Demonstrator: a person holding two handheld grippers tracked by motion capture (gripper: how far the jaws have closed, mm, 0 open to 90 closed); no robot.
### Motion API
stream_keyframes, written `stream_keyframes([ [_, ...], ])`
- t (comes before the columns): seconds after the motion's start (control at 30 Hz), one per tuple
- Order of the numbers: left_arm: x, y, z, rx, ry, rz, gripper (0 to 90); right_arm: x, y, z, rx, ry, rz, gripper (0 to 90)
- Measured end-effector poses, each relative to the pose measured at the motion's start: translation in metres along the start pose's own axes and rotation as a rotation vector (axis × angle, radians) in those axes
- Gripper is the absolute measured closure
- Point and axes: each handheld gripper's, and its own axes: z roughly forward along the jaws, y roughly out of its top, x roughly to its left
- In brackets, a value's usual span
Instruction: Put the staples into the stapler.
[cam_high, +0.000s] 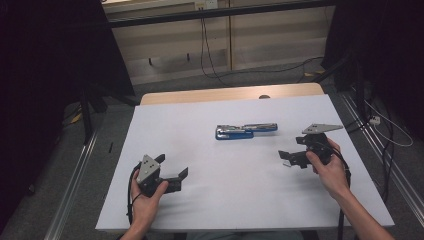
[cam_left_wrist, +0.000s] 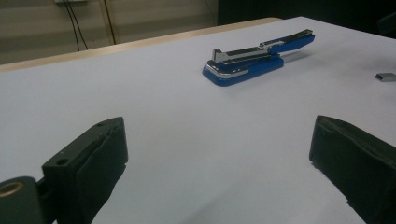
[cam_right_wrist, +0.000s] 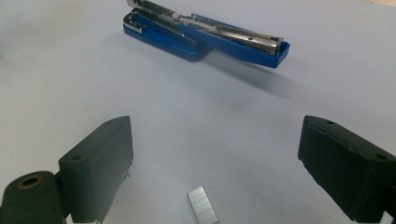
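A blue stapler (cam_high: 245, 131), swung open flat with its metal magazine showing, lies at the middle of the white table (cam_high: 225, 195). It also lies ahead of the jaws in the left gripper view (cam_left_wrist: 254, 63) and the right gripper view (cam_right_wrist: 205, 37). My left gripper (cam_high: 172, 166) rests near the front left, open and empty (cam_left_wrist: 219, 140). My right gripper (cam_high: 291, 150) sits right of the stapler with its jaws wide apart (cam_right_wrist: 215, 140). A small strip of staples (cam_right_wrist: 203, 206) lies on the table between them, untouched. The same staple strip appears far right in the left gripper view (cam_left_wrist: 385, 76).
The white sheet covers a wooden table whose bare edge (cam_high: 230, 94) shows at the back. Cables (cam_high: 390, 135) and metal rails (cam_high: 75, 170) run along the floor beside the table. Dark curtains hang at both sides.
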Motion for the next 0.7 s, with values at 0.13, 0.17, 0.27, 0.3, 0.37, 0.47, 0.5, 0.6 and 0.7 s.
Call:
stream_keyframes([
  [0.13, -0.003, 0.0023, 0.0031, -0.02, -0.01, 0.022, 4.4, -0.0015, 0.0017, 0.001, 0.01, 0.016, 0.003, 3.4],
  [0.17, -0.0031, 0.0021, 0.0036, -0.014, -0.011, 0.02, 4.4, -0.0016, 0.0022, 0.0007, 0.018, 0.012, 0.0, 3.0],
  [0.27, -0.0028, 0.0006, 0.0058, 0.004, -0.006, 0.02, 4.4, -0.0032, 0.0043, 0.0, 0.04, 0.035, -0.002, 3.0],
  [0.3, -0.0023, 0.0008, 0.0057, 0.006, -0.009, 0.019, 4.4, -0.0038, 0.0049, -0.0001, 0.047, 0.049, 0.001, 3.1],
  [0.37, -0.0023, 0.0012, 0.0053, -0.001, -0.014, 0.016, 4.4, -0.0057, 0.0068, -0.0004, 0.081, 0.075, -0.003, 6.2],
  [0.47, -0.0012, 0.0026, 0.0032, -0.019, -0.016, 0.006, 4.4, -0.0071, 0.0083, -0.0023, 0.102, 0.086, -0.014, 10.5],
  [0.5, -0.0006, 0.0026, 0.0026, -0.02, -0.013, 0.002, 4.3, -0.0071, 0.0085, -0.0022, 0.11, 0.081, -0.028, 10.7],
  [0.6, 0.0014, 0.0027, 0.0023, -0.034, 0.004, 0.004, 3.9, -0.0054, 0.0087, -0.002, 0.132, 0.101, -0.059, 10.8],
  [0.7, 0.0031, 0.0019, 0.0049, -0.02, 0.004, -0.002, 3.8, -0.0027, 0.0099, 0.0024, 0.175, 0.108, -0.081, 10.6],
])
